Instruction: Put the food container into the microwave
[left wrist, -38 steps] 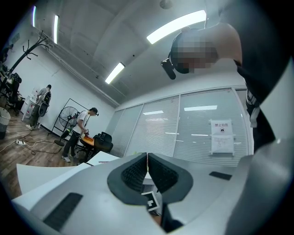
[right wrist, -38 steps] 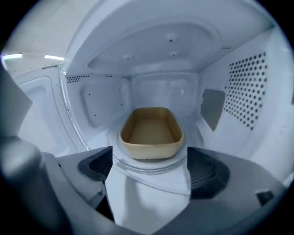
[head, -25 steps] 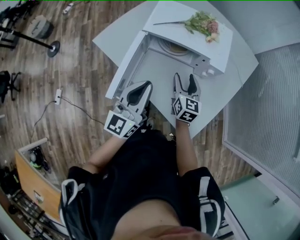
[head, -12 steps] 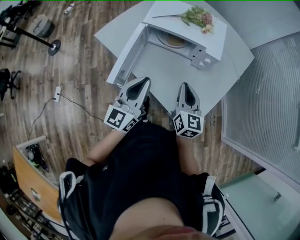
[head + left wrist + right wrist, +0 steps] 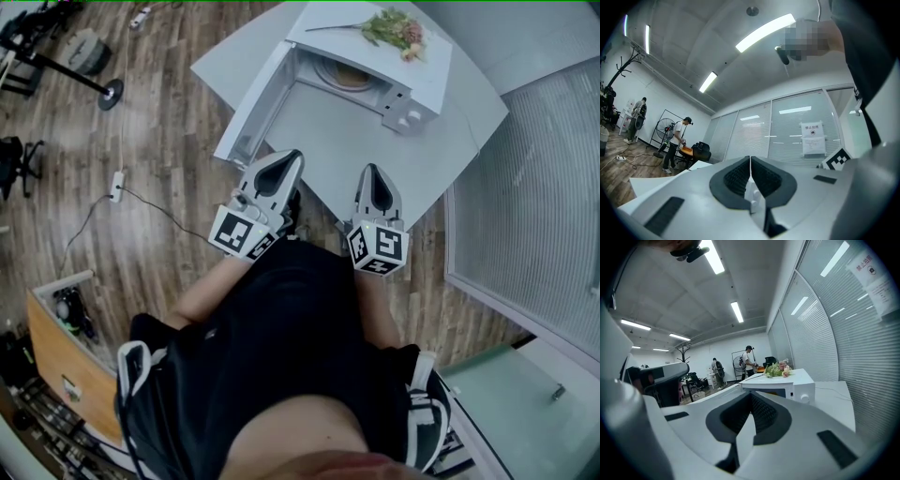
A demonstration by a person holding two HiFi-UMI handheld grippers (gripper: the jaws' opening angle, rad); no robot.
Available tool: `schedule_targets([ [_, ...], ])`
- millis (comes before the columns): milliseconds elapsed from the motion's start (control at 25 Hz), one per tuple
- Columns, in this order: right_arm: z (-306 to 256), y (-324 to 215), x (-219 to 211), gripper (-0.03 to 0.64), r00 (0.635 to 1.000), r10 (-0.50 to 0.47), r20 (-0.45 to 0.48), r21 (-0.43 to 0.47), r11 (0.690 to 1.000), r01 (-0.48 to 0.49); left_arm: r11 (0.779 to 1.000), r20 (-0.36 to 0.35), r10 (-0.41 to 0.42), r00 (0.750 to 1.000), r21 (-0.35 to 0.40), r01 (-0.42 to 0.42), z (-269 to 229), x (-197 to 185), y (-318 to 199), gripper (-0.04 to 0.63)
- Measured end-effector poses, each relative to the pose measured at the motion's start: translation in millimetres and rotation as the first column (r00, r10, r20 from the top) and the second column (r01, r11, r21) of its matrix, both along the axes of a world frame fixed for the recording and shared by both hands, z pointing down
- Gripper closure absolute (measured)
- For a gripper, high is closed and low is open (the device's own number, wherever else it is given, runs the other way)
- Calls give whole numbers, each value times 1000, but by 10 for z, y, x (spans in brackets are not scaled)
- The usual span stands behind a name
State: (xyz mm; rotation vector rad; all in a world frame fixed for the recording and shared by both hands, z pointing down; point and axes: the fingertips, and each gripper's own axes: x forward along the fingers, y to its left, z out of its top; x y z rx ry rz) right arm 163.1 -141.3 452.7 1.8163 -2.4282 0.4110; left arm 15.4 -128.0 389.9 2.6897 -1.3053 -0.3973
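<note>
Head view: we see the microwave point(image 5: 375, 70) at upper centre, on a pale table point(image 5: 412, 178); its door point(image 5: 253, 108) is swung wide open toward the left of frame; flowers point(image 5: 398, 28) lie on top. Food container point(image 5: 349, 77): we read it as the round tan shape inside the open cavity, upper centre; too small for more detail.

Left gripper point(image 5: 286, 159) and right gripper point(image 5: 371, 172) sit side by side at mid-frame, in front of the open microwave, over the table's near edge; both are well apart from the container; tips point toward the microwave. Marker cube point(image 5: 239, 232) on the rear of the left one, another on the right, both close to the person's torso. Wood floor point(image 5: 159, 141) fills the left of frame, w/ a cable point(image 5: 141, 208) across it.

Left gripper view: jaws pressed together, pads meeting along one line, nothing btwn them. Bkgd is a glass wall w/ blinds; paper notice point(image 5: 813, 139) at right of frame; two people point(image 5: 675, 143) at lower left.

Right gripper view: jaws likewise pressed together, empty. Beyond the tips, centre-right of frame, we see the microwave w/ the flowers on top; more people point(image 5: 749, 359) stand further back at centre.
</note>
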Motion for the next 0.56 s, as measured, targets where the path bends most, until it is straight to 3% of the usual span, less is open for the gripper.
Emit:
schedule_targets([
  [560,11,31,65,594,1000,16,-4,0,1000,-16,1000,-4,11,1000,9,-11,-16,52,25,569],
])
